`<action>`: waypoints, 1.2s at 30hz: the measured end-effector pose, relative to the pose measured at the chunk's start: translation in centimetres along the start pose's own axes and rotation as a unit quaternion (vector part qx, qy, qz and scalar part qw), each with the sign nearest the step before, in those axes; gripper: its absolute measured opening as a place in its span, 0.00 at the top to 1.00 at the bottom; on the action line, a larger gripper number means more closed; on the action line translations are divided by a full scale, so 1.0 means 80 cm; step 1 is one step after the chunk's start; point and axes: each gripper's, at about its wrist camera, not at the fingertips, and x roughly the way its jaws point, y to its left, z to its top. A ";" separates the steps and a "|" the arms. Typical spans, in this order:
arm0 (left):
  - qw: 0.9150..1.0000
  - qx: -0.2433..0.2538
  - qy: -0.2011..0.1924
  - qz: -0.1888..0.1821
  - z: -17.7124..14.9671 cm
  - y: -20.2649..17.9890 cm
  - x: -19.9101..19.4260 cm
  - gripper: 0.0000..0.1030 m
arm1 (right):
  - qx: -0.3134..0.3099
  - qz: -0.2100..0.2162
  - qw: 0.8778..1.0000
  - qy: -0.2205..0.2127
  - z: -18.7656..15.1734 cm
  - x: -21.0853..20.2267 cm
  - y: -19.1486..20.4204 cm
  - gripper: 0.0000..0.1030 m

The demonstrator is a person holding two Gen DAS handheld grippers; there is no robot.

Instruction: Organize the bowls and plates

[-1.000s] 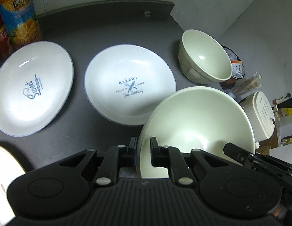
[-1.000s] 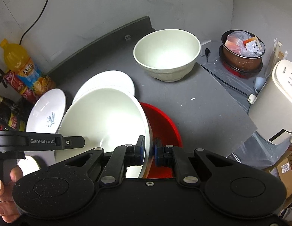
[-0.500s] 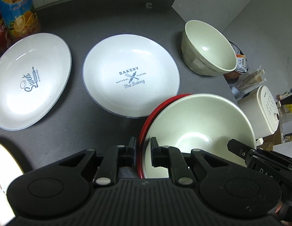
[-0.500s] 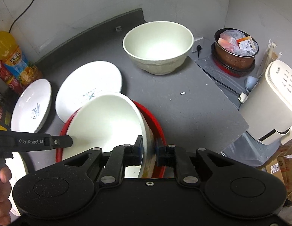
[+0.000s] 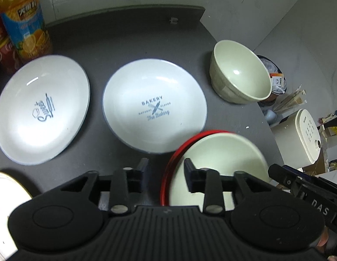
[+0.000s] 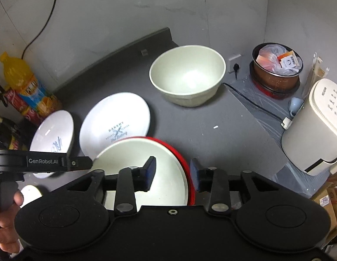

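Right wrist: both tongs (image 6: 172, 174) (image 5: 165, 169) gape astride nested bowls' (image 6: 135, 163) rims.

Two white printed plates: one (image 5: 42, 111) left of the other (image 5: 155, 106). Two cream bowls: one (image 5: 240, 78) behind, one (image 5: 220, 163) nested in a single red bowl (image 5: 168, 174). One juice bottle (image 5: 22, 19).

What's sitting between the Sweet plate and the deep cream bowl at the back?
The Bakery plate lies between the Sweet plate and the cream bowl, touching neither. The left wrist view shows it best.
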 end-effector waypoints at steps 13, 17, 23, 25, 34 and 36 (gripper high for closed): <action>1.000 0.006 -0.026 0.007 0.033 -0.031 -0.001 0.46 | 0.031 0.021 0.998 -0.040 0.030 -0.003 -0.029 0.38; 0.999 0.002 -0.033 0.009 0.046 -0.042 0.004 0.46 | 0.040 0.021 0.998 -0.049 0.042 0.005 -0.042 0.35; 0.999 -0.003 -0.041 0.007 0.071 -0.062 0.017 0.45 | 0.049 0.028 0.997 -0.048 0.063 0.023 -0.060 0.35; 0.999 -0.004 -0.043 0.006 0.078 -0.070 0.023 0.45 | 0.053 0.031 0.997 -0.049 0.070 0.030 -0.064 0.35; 0.999 -0.013 -0.037 0.018 0.118 -0.093 0.067 0.46 | 0.061 0.038 0.997 -0.027 0.103 0.078 -0.082 0.35; 0.999 -0.016 -0.036 0.018 0.127 -0.098 0.077 0.45 | 0.063 0.036 0.997 -0.023 0.110 0.088 -0.085 0.35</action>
